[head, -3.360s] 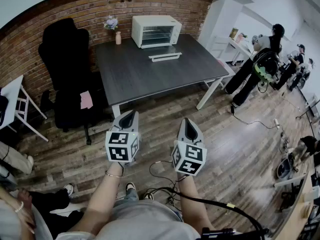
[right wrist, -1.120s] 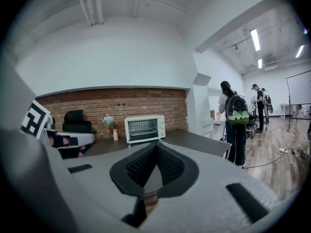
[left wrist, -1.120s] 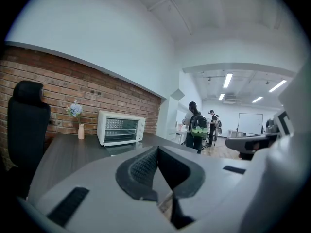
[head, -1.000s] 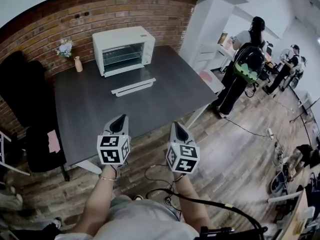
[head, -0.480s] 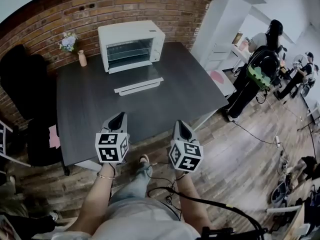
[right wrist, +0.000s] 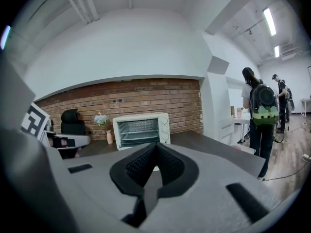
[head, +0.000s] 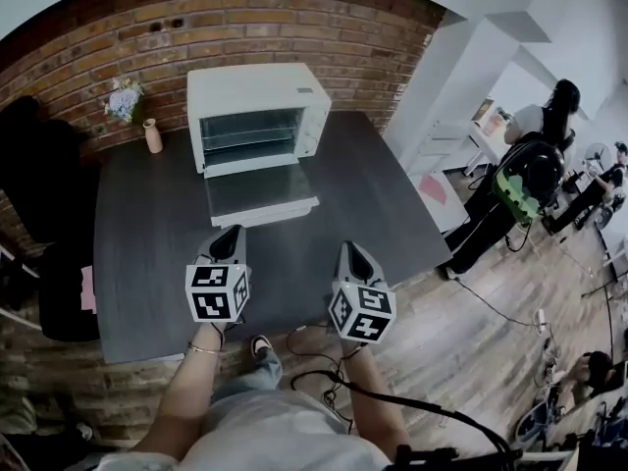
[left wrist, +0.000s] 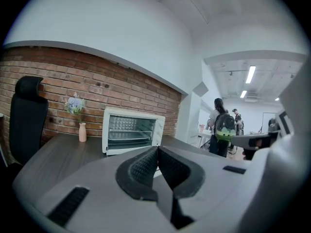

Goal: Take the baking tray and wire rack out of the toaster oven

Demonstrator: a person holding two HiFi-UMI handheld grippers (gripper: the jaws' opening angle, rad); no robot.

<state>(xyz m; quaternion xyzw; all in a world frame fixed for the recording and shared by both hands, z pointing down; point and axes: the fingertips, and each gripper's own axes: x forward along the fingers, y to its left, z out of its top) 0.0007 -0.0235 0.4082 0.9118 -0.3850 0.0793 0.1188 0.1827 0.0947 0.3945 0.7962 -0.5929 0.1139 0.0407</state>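
- Chair [head: 37, 199]: black, high-backed, far left, beside the left edge of the surface.
- Wall [head: 226, 18]: red brick, behind the far edge of the surface.
- Vase [head: 153, 136]: small, pink, upright at the far left of the surface, with pale flowers [head: 123, 98]. It stands just left of the oven, apart from it.
- Surface [head: 137, 253]: dark wood-grain top carrying the vase and oven.
- Oven [head: 257, 114]: white toaster oven at the far middle of the surface, back to the wall, knobs on its right side.
- Door [head: 259, 192]: open, folded down toward the near side, its handle at the near edge.
- Shelves [left wrist: 129, 139]: horizontal levels inside the open oven. Rack and tray cannot be told apart.
- Left gripper [head: 229, 235]: over the near part of the surface, left of centre, pointing toward the oven and well short of the door. Jaws are closed, pads [left wrist: 145, 166] meeting with nothing between them. Marker cube [head: 217, 292] sits behind.
- Right gripper [head: 351, 255]: beside the left one, same heading, apart from it. Jaws are closed on nothing, pads [right wrist: 167, 165] together. Marker cube [head: 364, 313] sits behind.
- Cables [head: 412, 400]: black, trailing near the person's lap.
- Person [head: 525, 180]: standing far right with a dark and green backpack, well apart from the surface.
- Floor [head: 491, 332]: wood planks, right and near.
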